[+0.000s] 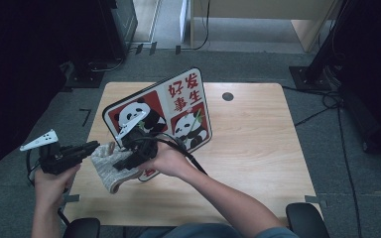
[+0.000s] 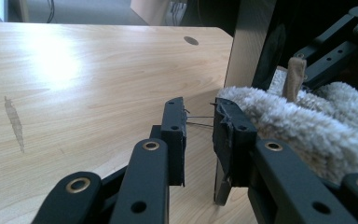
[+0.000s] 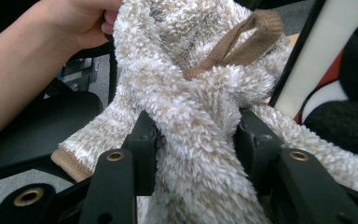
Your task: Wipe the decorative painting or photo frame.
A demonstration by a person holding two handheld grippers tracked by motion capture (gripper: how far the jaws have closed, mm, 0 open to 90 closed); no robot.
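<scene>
Fuzzy sock bunched between right gripper fingers; left gripper fingers slightly parted beside it.

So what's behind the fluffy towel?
The panda board stands tilted right behind the towel, which the right gripper squeezes. The towel and that gripper cover the board's lower left corner, so that part can't be seen.

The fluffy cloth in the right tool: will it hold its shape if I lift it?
Probably not. The fluffy cloth bunches between the right tool and droops at both ends, so it looks floppy. Its thick pile suggests it is light and grippy.
</scene>
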